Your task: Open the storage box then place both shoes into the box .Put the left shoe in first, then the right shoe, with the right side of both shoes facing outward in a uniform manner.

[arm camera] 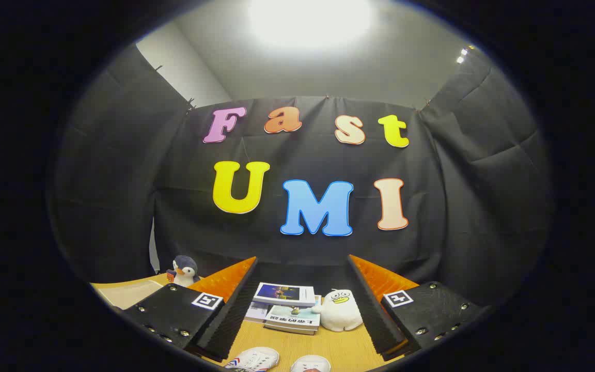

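My gripper is open, its two fingers spread wide with nothing between them, held above a wooden table. Just below the fingers two white shoes peek in: one with red and blue stripes nearer the left finger, and a second one beside it to the right. Only the tops of both shoes show. A pale flat surface lies to the left beyond the left finger; I cannot tell whether it belongs to the storage box.
A stack of books lies on the table beyond the fingers, with a white duck plush leaning at its right side. A penguin plush stands at the back left. The black cloth wall closes the booth behind them.
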